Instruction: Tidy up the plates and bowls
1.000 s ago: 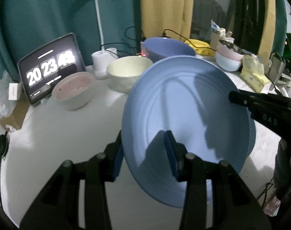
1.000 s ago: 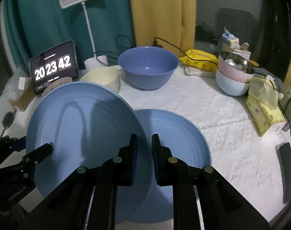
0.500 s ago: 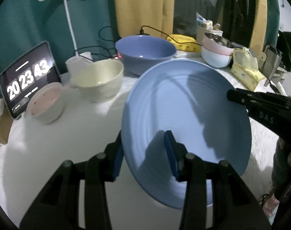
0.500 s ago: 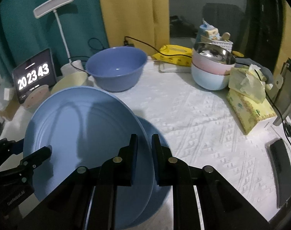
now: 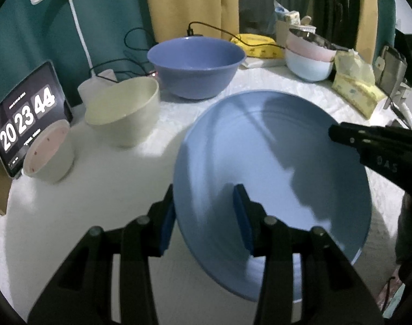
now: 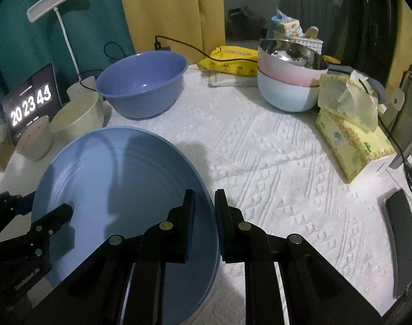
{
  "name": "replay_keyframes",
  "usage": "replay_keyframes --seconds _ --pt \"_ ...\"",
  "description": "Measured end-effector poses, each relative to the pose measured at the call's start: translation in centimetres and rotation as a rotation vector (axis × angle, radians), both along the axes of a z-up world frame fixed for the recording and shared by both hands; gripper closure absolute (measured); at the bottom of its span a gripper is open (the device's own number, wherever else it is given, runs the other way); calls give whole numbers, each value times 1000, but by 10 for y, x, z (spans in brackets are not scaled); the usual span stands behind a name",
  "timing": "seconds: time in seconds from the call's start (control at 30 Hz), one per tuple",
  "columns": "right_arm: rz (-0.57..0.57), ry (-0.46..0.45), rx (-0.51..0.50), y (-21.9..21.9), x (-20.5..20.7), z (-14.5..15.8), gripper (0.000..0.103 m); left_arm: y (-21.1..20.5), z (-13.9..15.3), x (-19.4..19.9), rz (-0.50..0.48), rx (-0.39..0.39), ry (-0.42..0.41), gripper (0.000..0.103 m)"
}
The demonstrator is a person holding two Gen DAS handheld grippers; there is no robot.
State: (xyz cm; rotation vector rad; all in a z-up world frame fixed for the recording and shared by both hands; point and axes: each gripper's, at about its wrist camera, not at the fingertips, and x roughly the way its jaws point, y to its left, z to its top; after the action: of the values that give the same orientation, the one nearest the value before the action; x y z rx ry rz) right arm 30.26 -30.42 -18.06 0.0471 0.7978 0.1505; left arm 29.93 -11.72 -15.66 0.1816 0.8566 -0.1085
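A large light-blue plate [image 5: 273, 178] [image 6: 119, 189] is held low over the white tablecloth by both grippers. My left gripper [image 5: 206, 216] is shut on the plate's near-left rim; it also shows in the right wrist view [image 6: 43, 214]. My right gripper [image 6: 204, 216] is shut on the plate's right rim; it also shows in the left wrist view [image 5: 341, 132]. A second blue plate's edge [image 6: 215, 268] peeks out just beneath. Behind stand a big blue bowl [image 5: 196, 65] [image 6: 142, 81], a cream bowl [image 5: 124, 113] [image 6: 78, 116] and a small pink-lined bowl [image 5: 47, 154] [image 6: 34, 142].
A pink and pale-blue bowl stack [image 6: 292, 78] with a metal bowl on top stands at the back right. A tissue box [image 6: 352, 140], a clock tablet [image 5: 24, 116], a desk lamp [image 6: 57, 10], cables and a yellow pack [image 6: 233, 59] line the table's edges.
The held plate has come down and rightwards over the second plate on the cloth, which is now almost wholly covered. Both grippers stay shut on the rim.
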Motion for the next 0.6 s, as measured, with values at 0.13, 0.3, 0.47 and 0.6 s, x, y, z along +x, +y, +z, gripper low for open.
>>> replay_keyframes --seconds 0.13,0.3,0.47,0.6 --pt "0 2 3 0 1 -1 86 0 -9 6 5 16 29 58" --pt "-8 8 -4 0 1 -2 86 5 -7 5 11 1 24 56" --pt "-17 2 -3 0 -4 3 79 14 1 -1 36 -34 2 56" --pt "-15 -7 8 -1 -10 7 71 21 5 -7 54 -61 -4 54"
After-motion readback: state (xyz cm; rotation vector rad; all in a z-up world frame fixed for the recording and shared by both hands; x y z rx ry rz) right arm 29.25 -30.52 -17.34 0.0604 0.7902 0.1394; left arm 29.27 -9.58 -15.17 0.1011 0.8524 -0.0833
